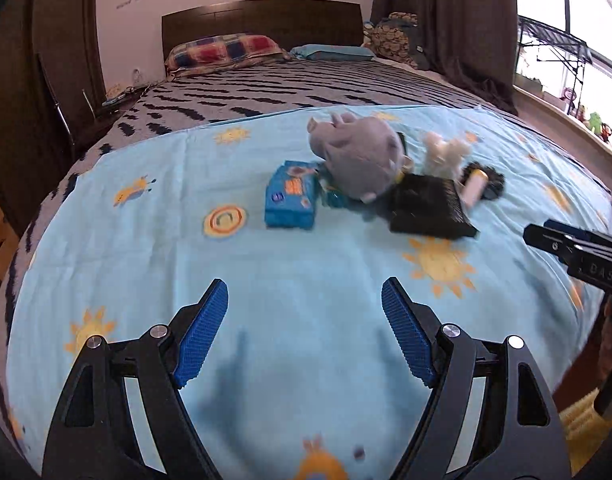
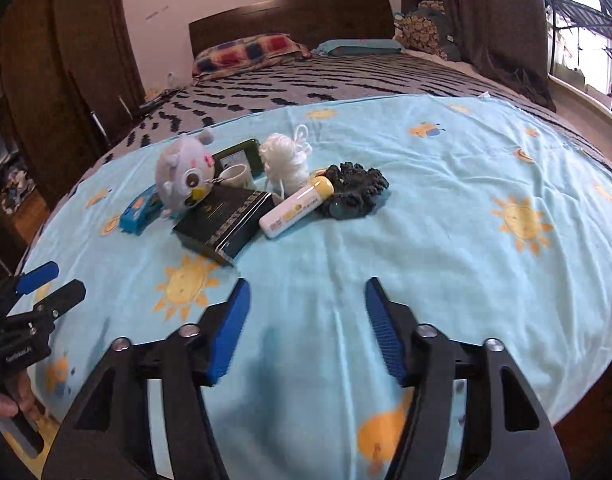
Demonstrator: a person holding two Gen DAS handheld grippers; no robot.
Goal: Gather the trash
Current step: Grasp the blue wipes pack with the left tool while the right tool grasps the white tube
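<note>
— Tools first: how do they stand?

— Left tool [image 1: 305, 294] hangs over the sun-print sheet [image 1: 146, 260] with its blue pads spread wide, nothing between them. Right tool [image 2: 307, 294] the same — fingers apart, empty, above the near end of the bed.

— And the clutter?

— All in one cluster mid-sheet, well ahead of both tools. Blue packet [image 2: 140, 210] at the left, touching the grey plush toy [image 2: 184, 176]; the toy leans on a black box [image 2: 226, 220]. A white tube with a yellow cap [image 2: 296, 208] lies against the box's right side, its cap at a black scrunchie [image 2: 356, 190]. White yarn [image 2: 284, 160] sits behind, beside a small cup [image 2: 236, 174].
</note>
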